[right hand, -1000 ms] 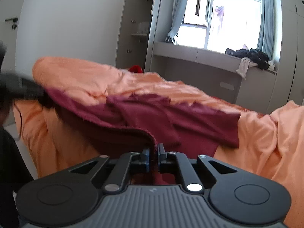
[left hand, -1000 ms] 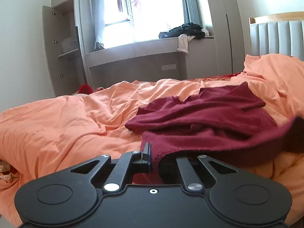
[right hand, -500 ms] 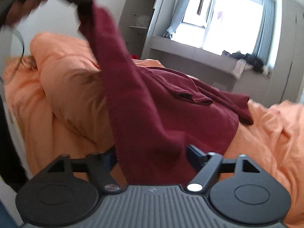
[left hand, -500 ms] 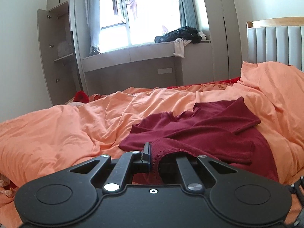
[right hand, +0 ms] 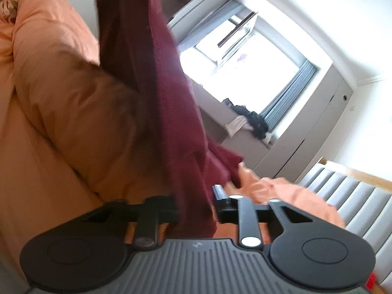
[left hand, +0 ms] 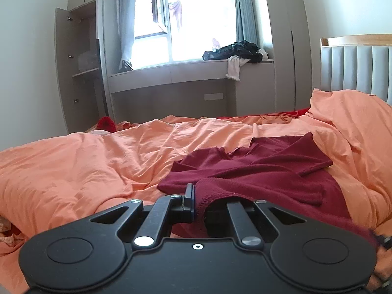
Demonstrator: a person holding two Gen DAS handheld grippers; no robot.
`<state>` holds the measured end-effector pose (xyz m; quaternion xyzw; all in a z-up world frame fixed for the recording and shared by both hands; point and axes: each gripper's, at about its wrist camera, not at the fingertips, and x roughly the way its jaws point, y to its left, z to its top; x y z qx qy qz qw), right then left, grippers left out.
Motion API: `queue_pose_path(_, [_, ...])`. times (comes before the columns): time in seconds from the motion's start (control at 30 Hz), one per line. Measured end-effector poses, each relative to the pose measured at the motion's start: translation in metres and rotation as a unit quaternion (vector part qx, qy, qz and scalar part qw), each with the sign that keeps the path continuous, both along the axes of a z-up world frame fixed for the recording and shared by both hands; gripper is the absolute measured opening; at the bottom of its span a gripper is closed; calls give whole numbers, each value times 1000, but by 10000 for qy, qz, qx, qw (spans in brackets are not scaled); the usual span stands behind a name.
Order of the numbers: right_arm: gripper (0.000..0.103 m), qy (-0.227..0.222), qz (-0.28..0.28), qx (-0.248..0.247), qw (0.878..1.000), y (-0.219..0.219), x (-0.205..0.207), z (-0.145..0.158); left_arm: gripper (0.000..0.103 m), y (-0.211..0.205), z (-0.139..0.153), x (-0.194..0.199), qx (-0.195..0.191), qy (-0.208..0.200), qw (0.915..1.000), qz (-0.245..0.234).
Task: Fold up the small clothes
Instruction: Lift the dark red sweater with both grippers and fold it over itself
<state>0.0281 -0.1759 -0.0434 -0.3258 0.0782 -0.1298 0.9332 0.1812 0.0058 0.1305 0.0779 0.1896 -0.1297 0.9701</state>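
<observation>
You are working over a bed spread with an orange duvet (left hand: 103, 171), rumpled, and it is carrying the one garment in play: a dark red knit top (left hand: 264, 171) lying crumpled toward the headboard side, sleeves crossing over the body.

Progress, as a judgement: early. No clean fold is showing; the top is bunching and overlapping rather than lying flat. Squaring it out, bringing the sleeves in and folding the body are all looking undone.

Left gripper (left hand: 193, 203): you are pinching the near hem, jaws closed on the red knit, the edge curling up out of them.

Right gripper (right hand: 196, 208): its jaws have just been closing, and a hanging band of the red top is running down between them. The left finger is blurring into the cloth while the right one is standing just clear of it, so the pads are not yet looking clamped; the view is tilted and smeared.

Around you: a padded grey headboard (left hand: 355, 71), a window ledge (left hand: 191, 66) holding a heap of dark clothes (left hand: 232, 51), an open cupboard (left hand: 78, 68). Nothing hard is standing in the way; the soft, ridged duvet is the nuisance, giving no flat base.
</observation>
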Motion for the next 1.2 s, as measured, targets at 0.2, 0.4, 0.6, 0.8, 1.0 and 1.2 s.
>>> queue_pose_path(0.2, [5, -542, 253, 455, 9972, -28, -37, 48, 4, 12, -7, -28, -120, -197, 9997, -22])
queue_pose_path(0.4, [5, -1251, 371, 721, 9888, -46, -75, 96, 4, 19, 11, -74, -369, -557, 9976, -174])
queue_pose_path(0.6, [5, -1514, 513, 905, 9830, -59, -137, 131, 4, 21, 34, -146, -236, -892, 9943, -540])
queue_pose_path(0.8, [5, -1265, 490, 1066, 9850, -80, -139, 143, 4, 12, 41, -155, -100, -708, 9938, -851])
queue_pose_path(1.0, [5, -1110, 596, 1255, 9841, -105, -62, 153, 5, -4, 39, -84, -129, -391, 9966, -716])
queue_pose_path(1.2, [5, -873, 646, 1329, 9852, -130, 49, 161, 7, -24, 28, 26, -95, -17, 9992, -399])
